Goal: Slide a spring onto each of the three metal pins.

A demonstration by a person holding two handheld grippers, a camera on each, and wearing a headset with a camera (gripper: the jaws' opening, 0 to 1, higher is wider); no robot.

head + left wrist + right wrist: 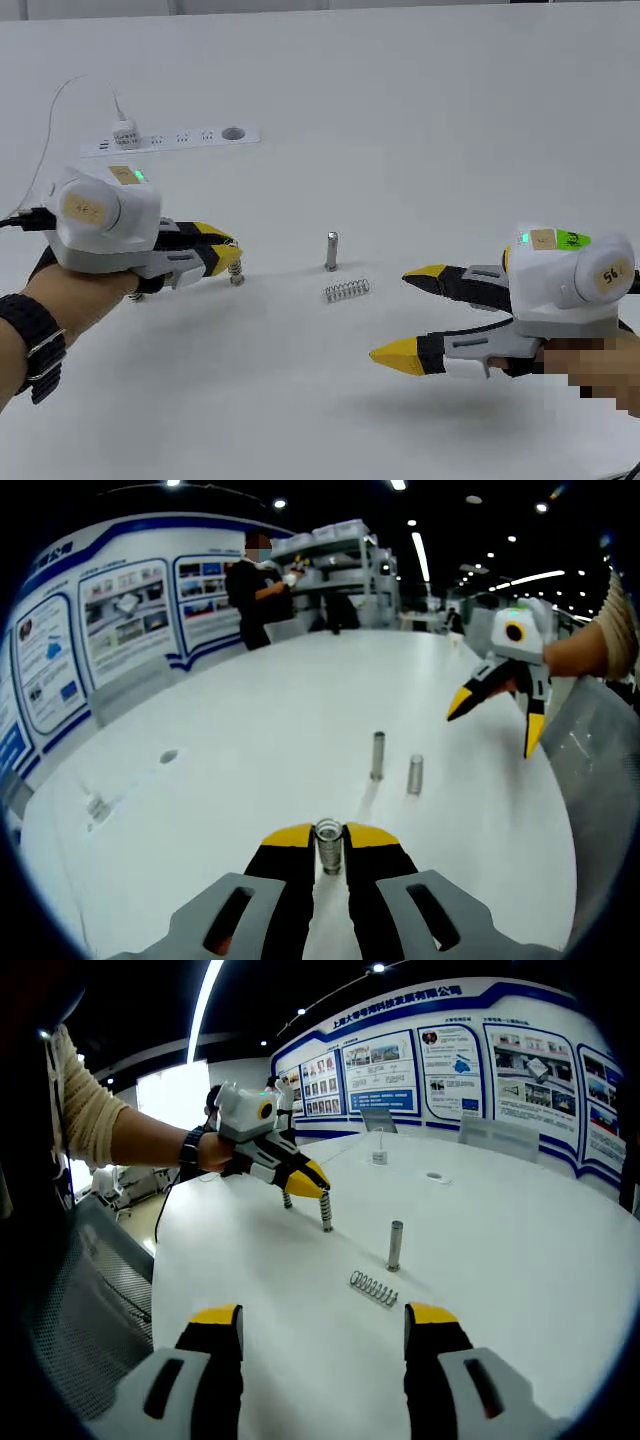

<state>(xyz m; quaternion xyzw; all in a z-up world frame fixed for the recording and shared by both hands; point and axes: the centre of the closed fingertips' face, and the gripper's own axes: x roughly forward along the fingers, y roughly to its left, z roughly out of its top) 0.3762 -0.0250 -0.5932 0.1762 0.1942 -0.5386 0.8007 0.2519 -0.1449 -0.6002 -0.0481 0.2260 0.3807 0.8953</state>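
Note:
A bare metal pin stands upright mid-table, with a loose spring lying just in front of it. My left gripper is shut on a spring that sits upright on the table at its yellow tips. In the left gripper view that spring shows end-on between the closed jaws of the left gripper. My right gripper hovers open to the right of the loose spring. In the right gripper view the right gripper faces the loose spring and bare pin. A second sprung pin stands behind the left gripper.
A white power strip with a plugged charger and cable lies at the back left of the white table. A person stands at the table's far end in the left gripper view.

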